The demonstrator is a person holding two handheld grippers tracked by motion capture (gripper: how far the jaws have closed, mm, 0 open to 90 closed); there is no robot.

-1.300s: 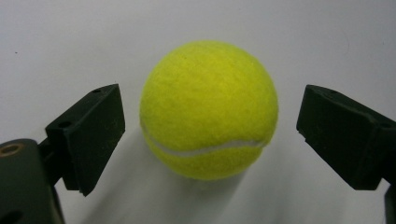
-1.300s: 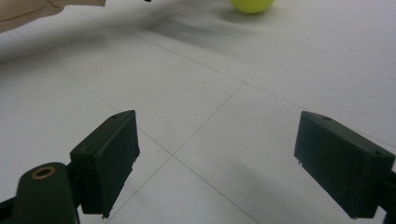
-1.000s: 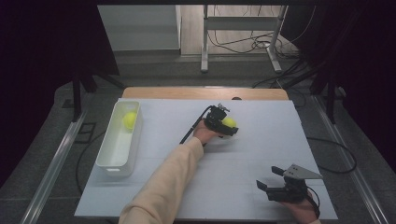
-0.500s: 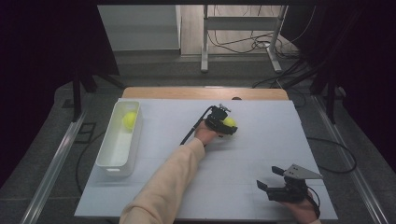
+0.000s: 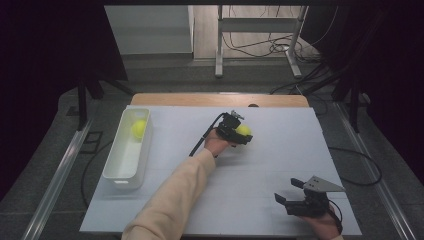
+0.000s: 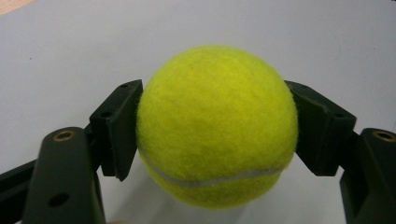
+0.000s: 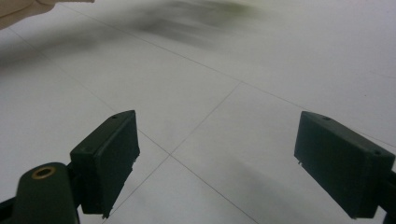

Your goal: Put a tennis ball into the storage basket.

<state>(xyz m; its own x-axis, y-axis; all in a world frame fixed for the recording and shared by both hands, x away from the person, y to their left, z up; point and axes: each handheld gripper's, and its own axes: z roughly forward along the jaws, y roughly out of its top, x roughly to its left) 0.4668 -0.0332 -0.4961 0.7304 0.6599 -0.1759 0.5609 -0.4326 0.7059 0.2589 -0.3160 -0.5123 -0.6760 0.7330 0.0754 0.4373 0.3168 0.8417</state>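
Gripping: left gripper point(image 6: 217, 140) has just closed — both pads point(image 6: 116, 128) pressed on the tennis ball point(image 6: 217, 126)
Right gripper point(image 7: 224, 163): jaws spread wide, nothing between — above the table point(image 7: 261, 60)

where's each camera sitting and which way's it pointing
High view: above the person's side, facing forward and down on the table; shows the sleeve, left gripper, right gripper and bin.
Left gripper view: on the left gripper, looking along its jaws, shut on the ball.
Right gripper view: on the right gripper, looking along its open jaws at bare table.
Shared: high and left gripper views both show the gripped ball.
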